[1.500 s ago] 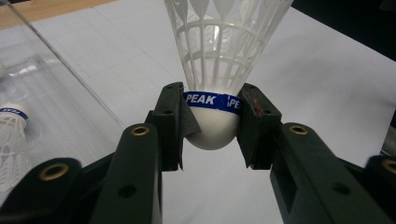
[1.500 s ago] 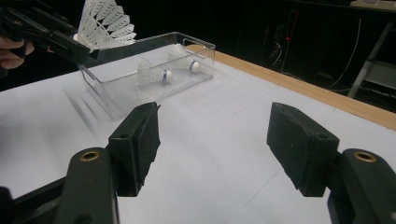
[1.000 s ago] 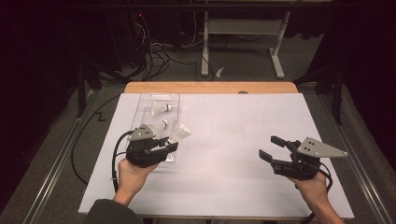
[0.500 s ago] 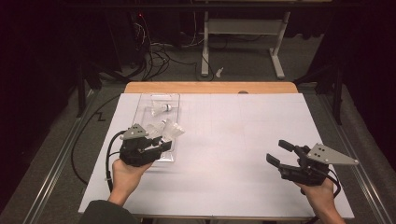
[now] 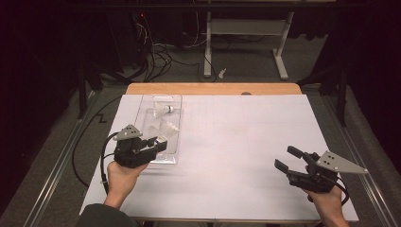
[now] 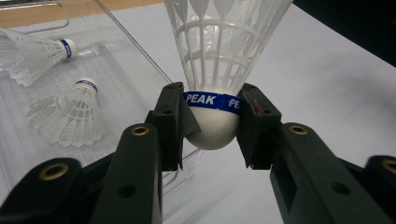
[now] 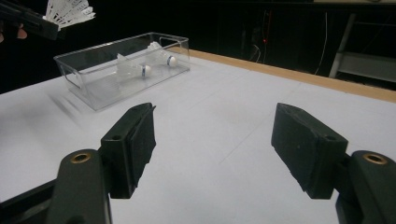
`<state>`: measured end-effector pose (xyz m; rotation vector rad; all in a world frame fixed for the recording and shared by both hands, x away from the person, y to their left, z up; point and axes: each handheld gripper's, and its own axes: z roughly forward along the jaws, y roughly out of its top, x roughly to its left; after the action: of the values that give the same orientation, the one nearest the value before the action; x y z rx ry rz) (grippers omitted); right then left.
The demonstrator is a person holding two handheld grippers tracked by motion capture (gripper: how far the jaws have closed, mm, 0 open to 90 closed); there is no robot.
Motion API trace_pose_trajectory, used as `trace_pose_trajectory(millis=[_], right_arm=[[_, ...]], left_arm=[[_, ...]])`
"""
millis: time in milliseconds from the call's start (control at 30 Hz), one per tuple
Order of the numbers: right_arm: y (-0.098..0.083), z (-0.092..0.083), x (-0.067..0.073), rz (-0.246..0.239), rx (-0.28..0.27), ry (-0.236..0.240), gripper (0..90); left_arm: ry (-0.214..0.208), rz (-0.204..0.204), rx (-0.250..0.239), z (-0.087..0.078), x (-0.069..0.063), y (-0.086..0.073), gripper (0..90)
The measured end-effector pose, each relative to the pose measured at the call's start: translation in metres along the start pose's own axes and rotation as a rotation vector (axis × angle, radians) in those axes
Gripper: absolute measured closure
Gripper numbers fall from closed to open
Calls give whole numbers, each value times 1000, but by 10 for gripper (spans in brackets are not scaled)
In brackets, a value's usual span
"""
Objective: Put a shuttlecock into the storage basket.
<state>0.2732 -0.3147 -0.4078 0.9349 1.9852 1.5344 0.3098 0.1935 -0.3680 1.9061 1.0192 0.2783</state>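
Shuttlecock (image 6: pixel 212 122) pinched at the rounded cork by left tongs (image 6: pixel 212 128), liable to squirt out; right tongs (image 7: pixel 212 140) spread, idle.

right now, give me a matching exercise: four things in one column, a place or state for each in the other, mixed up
Things:
1. left gripper
2. right gripper
3. clear tray
4. two loose shuttlecocks

States or places:
a. lying in the tray
b. open, nothing between the jaws
c. shut on a shuttlecock's cork
d. on the white sheet, far left part of the table

Pairs: 1-c, 2-b, 3-d, 4-a
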Motion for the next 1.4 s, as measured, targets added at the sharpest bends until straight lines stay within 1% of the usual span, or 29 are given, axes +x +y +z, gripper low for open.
trace_pose_trajectory(millis=[233,333,400,533,700,767,833,967,1133,1167,1200,1300,1400], right_arm=[[-5,-2,0,-2,1,-6,308],[-6,-2,0,-2,-5,-10,309],[-7,-3,1,0,-11,-10,309],[-8,-2,1,-5,-8,-12,308],[-9,-2,2,-13,-10,-14,308],[-9,-1,3,-5,-16,-10,309],[-9,-1,3,-7,-15,-7,309],[-11,2,4,-3,-9,-7,308],[-11,4,5,-9,-6,-3,308],[-11,4,5,-10,-8,-4,308],[-11,4,5,-9,-9,-6,308],[-12,3,4,-5,-8,-9,307],[-13,1,4,-6,-10,-8,308]], left_arm=[[19,-19,-2,-5,6,-1,647],[30,-25,10,-4,10,1,647],[49,-28,23,-4,14,2,647],[59,-49,22,-5,21,5,647],[82,-58,41,-3,28,10,647],[91,-63,44,-2,31,13,647],[100,-69,51,-1,35,16,647],[114,-78,76,5,43,22,647],[136,-91,110,17,51,30,646],[141,-89,124,20,53,31,646],[147,-93,132,23,54,32,646],[145,-116,138,30,59,35,646],[157,-124,155,36,63,39,646]])
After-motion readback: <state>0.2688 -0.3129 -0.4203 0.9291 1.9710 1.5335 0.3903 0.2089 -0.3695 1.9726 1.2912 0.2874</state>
